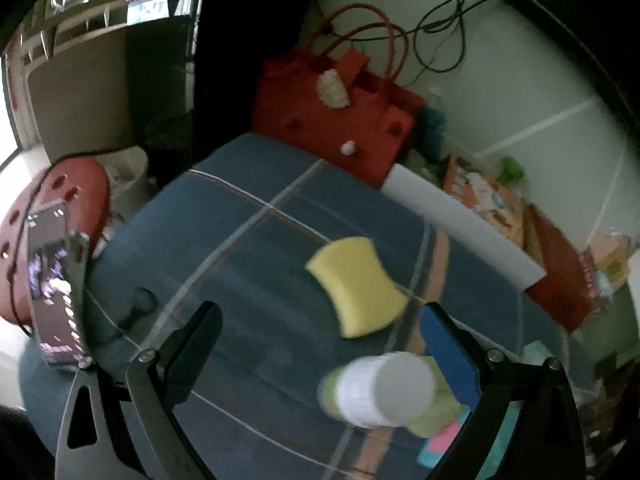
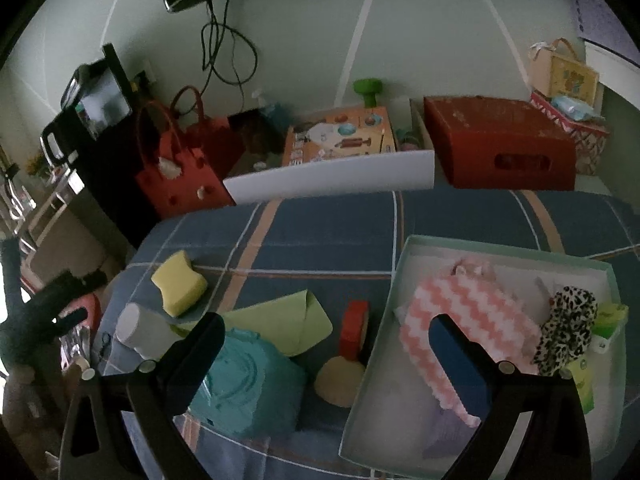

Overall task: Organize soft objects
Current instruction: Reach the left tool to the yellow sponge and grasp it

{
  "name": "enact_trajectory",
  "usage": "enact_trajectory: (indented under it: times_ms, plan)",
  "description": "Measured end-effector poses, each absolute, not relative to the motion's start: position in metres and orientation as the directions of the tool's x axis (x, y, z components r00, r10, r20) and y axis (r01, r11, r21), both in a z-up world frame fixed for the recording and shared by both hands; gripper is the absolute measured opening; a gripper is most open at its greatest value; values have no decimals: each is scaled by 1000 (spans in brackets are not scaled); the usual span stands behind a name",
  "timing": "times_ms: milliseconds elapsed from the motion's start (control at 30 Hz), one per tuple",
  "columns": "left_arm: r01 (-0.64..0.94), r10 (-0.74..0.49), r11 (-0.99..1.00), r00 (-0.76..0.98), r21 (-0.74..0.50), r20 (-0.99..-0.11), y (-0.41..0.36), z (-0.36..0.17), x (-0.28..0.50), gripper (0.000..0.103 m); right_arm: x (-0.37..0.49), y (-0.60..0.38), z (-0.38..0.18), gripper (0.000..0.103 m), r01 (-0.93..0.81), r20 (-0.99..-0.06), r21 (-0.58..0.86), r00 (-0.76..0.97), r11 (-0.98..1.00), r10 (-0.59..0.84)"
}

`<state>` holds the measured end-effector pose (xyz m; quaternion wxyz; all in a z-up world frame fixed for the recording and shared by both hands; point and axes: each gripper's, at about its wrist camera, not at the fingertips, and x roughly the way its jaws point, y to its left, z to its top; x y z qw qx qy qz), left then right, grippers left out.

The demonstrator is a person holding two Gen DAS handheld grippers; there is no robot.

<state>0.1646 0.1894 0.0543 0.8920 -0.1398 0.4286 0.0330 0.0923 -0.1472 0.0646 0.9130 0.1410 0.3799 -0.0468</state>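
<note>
Pink zigzag cloth (image 2: 468, 320), seemingly inside box (image 2: 404, 276)

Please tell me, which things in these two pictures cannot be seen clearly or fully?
- White cup, left wrist view: motion blur; its lower part merges with the green sheet.
- Pink and white zigzag cloth in the pale box, right wrist view: its near end is hidden by a finger of the right hand-held gripper.
- Teal cloth: partly hidden by the other finger.
- Box's near corner: cut off by the bottom edge.
</note>
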Motion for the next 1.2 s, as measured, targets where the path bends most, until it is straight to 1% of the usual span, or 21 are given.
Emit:
enact_trajectory:
  times_ms: [67, 167, 233, 300, 433, 600, 667, 800, 933, 1067, 1200]
  plan:
    - [-181, -65, 955, 648, -236, -759, 201, 57, 165, 99, 93, -149, 70, 103, 201, -701, 227, 713, 953, 16]
    - [-162, -106, 945, 671, -284, -734, 215, 63, 164, 99, 97, -147, 80, 103, 193, -700, 210, 714, 958, 10]
    - [-149, -109, 948, 677, -281, -728, 220, 66, 165, 99, 103, -144, 86, 103, 162, -714, 189, 699, 968, 22]
    - [-138, -103, 957, 666, -257, -738, 221, 68, 169, 99, 114, -140, 92, 103, 130, -750, 161, 661, 978, 36]
    - [-99, -101, 972, 638, -211, -764, 222, 70, 185, 99, 138, -132, 108, 103, 60, -791, 104, 610, 993, 45]
    - [-39, -109, 987, 562, -158, -820, 217, 70, 209, 99, 166, -128, 115, 103, 12, -843, 90, 533, 996, 70]
    - [-15, -129, 987, 531, -161, -838, 214, 68, 220, 99, 176, -125, 112, 103, 0, -864, 98, 497, 995, 85]
    - [12, -208, 975, 406, -222, -890, 205, 53, 245, 99, 196, -114, 97, 103, -24, -895, 139, 424, 990, 136]
    - [9, -231, 971, 310, -241, -922, 190, 35, 263, 99, 214, -100, 74, 103, -37, -924, 135, 357, 990, 140]
    - [-47, -282, 953, 218, -299, -934, 182, 12, 277, 99, 225, -91, 57, 103, -58, -940, 131, 311, 990, 143]
    - [-59, -297, 949, 166, -310, -940, 173, -9, 288, 99, 236, -87, 41, 103, -63, -954, 121, 268, 991, 134]
